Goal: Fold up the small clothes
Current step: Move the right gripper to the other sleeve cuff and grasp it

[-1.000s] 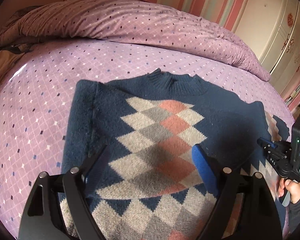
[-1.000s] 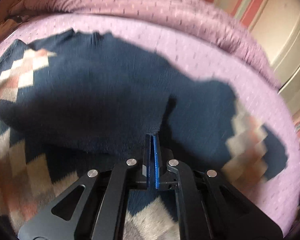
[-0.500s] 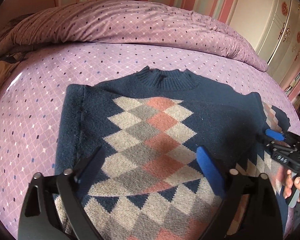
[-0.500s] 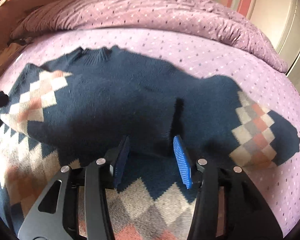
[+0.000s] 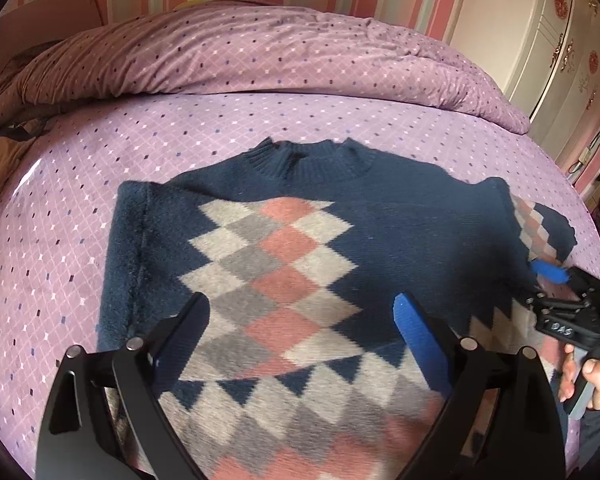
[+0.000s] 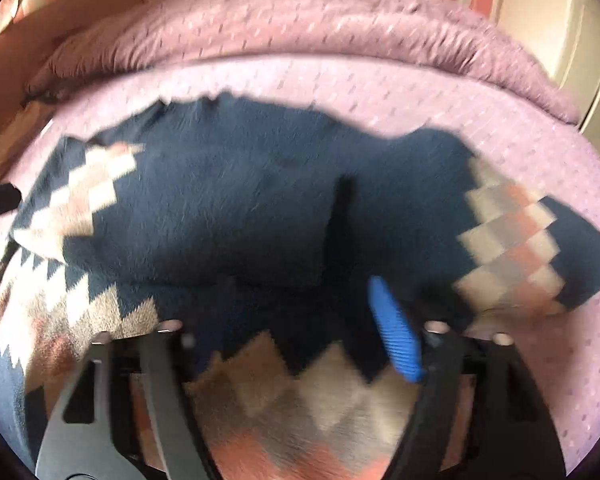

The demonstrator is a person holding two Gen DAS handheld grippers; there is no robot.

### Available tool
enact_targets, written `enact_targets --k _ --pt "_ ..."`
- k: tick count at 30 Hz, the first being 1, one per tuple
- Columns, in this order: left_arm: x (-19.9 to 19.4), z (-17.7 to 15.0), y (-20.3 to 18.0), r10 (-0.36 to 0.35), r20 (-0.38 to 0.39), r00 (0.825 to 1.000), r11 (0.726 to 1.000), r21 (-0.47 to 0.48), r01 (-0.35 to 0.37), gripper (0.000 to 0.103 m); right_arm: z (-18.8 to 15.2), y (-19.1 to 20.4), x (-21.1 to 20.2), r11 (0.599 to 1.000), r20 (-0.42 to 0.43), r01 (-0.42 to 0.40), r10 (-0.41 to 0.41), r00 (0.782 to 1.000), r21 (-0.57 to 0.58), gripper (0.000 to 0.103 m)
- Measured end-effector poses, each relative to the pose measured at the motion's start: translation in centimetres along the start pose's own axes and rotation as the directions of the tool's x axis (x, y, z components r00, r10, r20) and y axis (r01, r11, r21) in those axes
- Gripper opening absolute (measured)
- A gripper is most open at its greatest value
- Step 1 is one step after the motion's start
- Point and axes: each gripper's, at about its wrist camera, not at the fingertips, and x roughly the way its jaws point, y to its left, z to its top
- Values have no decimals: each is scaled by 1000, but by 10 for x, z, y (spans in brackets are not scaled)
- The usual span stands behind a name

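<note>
Navy sweater (image 5: pixel 284 264) with argyle diamonds lies flat on the bed (image 5: pixel 60 240), straight ahead of and under both tongs, collar (image 5: pixel 312 160) at the far end. Left tongs (image 5: pixel 300 320) spread wide, nothing between them, hovering above the sweater's lower front; the argyle panel runs up the gap between the tips. Sweater's left side is folded in, giving a straight navy edge off the left tip. Right tongs (image 5: pixel 556 280) show at the right edge of the left view, held by the right hand (image 5: pixel 592 376), over the sweater's right side. In the right view, right tongs (image 6: pixel 300 312) are spread too, empty, with the blue pad (image 6: pixel 396 332) on the right finger clear; the left finger is motion-blurred, so tip position is rough. Folded navy sleeve (image 6: pixel 440 216) lies across the body just beyond these tongs, its argyle cuff (image 6: pixel 524 248) off to the right. Rumpled purple duvet (image 5: pixel 260 56) is bunched far ahead, past the collar.
</note>
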Motion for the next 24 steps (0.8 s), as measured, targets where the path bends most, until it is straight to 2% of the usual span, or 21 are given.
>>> enact_targets --k 4,10,11,15,16,21,24 --pt "-8 -2 -29 3 6 1000 1000 -9 -3 94 -2 -46 -13 997 37 70 -72 997 42 90" --pt "-34 -9 -77 -13 52 999 999 -30 15 94 -21 -132 -13 978 47 159 -166 985 134 92" --pt "-41 -11 -87 -9 64 998 999 -32 11 99 -25 -147 -13 974 45 169 -178 983 153 92" --pt "-58 -17 -112 12 100 995 999 -53 -7 101 -45 -223 -12 937 51 178 -202 978 300 92" --pt "-61 -18 -115 10 106 994 998 -58 -3 101 -51 -248 -12 917 54 171 -204 978 361 92" --pt "-71 -23 -132 11 112 994 997 -82 -2 101 -67 -325 -5 843 37 160 -208 977 514 86" --pt "-75 -25 -137 22 120 993 995 -97 -10 101 -68 -351 10 813 30 104 -148 989 572 74"
